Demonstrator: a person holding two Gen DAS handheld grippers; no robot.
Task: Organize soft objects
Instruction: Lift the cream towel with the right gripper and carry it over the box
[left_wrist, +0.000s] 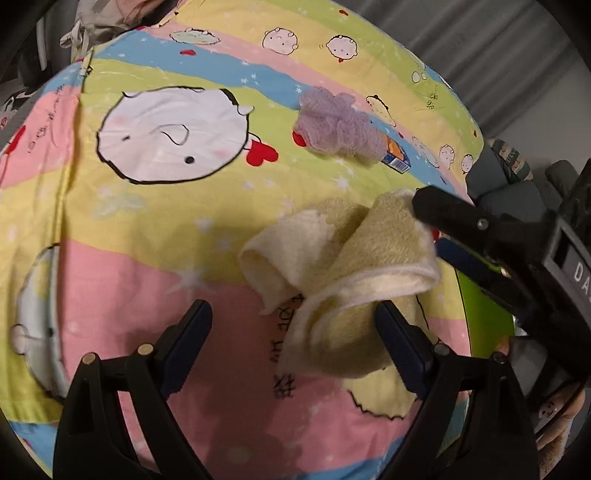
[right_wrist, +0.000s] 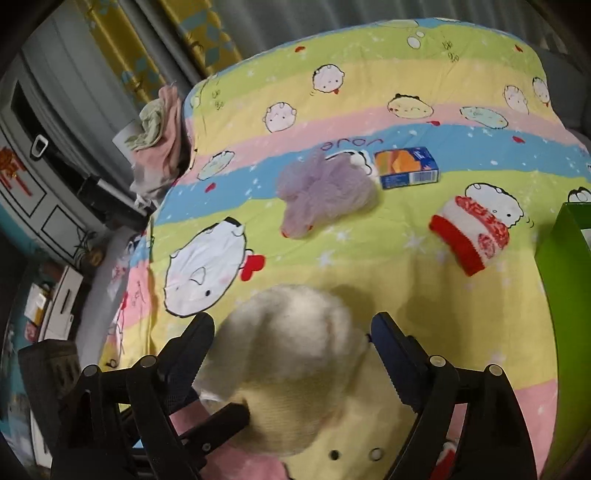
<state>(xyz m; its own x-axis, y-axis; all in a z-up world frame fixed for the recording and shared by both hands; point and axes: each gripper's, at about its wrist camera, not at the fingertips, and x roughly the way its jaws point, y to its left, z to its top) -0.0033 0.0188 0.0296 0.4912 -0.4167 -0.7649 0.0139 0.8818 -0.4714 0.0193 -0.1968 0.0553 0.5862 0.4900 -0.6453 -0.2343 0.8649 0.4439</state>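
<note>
A crumpled pale yellow towel (left_wrist: 369, 258) lies on the cartoon-print bedspread (left_wrist: 147, 258). My left gripper (left_wrist: 295, 328) is open just in front of it, and the towel's near fold rests against the right finger. My right gripper (left_wrist: 432, 225) comes in from the right with its jaws apart at the towel's far edge. In the right wrist view the towel (right_wrist: 291, 343) sits blurred between the spread jaws of the right gripper (right_wrist: 293, 328), which is open. A black finger (right_wrist: 225, 419) of the left gripper pokes into the towel from the lower left.
A purple mesh pouf (right_wrist: 325, 192) and a blue box (right_wrist: 406, 166) lie further back on the bed. A red and white knit piece (right_wrist: 472, 232) lies to the right, near a green box (right_wrist: 565, 277). Clothes (right_wrist: 159, 147) are piled past the bed's left edge.
</note>
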